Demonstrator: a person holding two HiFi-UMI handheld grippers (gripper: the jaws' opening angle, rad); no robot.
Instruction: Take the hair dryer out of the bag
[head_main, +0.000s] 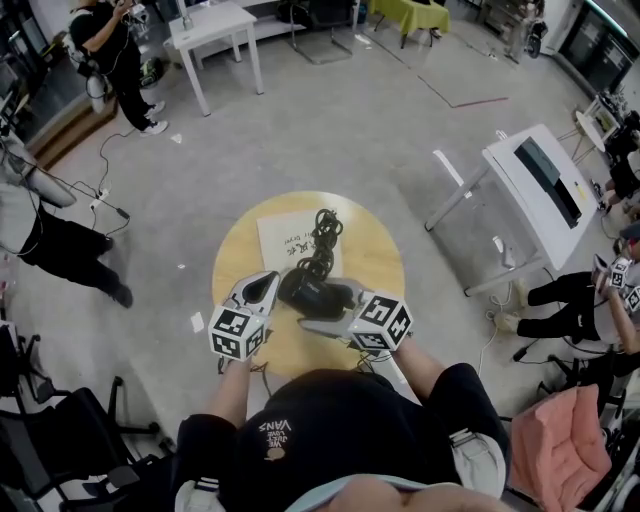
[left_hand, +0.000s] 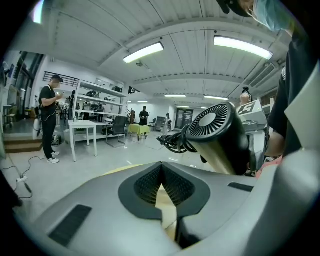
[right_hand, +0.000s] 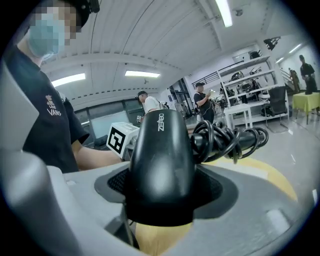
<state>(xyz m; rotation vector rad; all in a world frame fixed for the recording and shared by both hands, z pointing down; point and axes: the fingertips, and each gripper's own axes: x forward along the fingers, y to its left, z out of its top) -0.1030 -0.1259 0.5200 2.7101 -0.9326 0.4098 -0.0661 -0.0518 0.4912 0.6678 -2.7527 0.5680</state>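
A black hair dryer (head_main: 315, 292) hangs just above the round wooden table (head_main: 375, 250), its coiled cord (head_main: 322, 240) trailing toward the far side. My right gripper (head_main: 328, 320) is shut on the dryer's body (right_hand: 162, 160), whose pads press it on both sides; the cord (right_hand: 230, 137) bunches behind. A white bag (head_main: 283, 240) lies flat on the table beyond the dryer. My left gripper (head_main: 263, 290) is shut and holds nothing, just left of the dryer. In the left gripper view the closed jaws (left_hand: 161, 187) point past the dryer's rear grille (left_hand: 216, 122).
A person (head_main: 112, 50) stands at the far left by a white table (head_main: 215, 28). A white desk (head_main: 545, 190) stands to the right, with seated people beyond it. Cables lie on the floor at left. A pink chair (head_main: 575, 440) is at the lower right.
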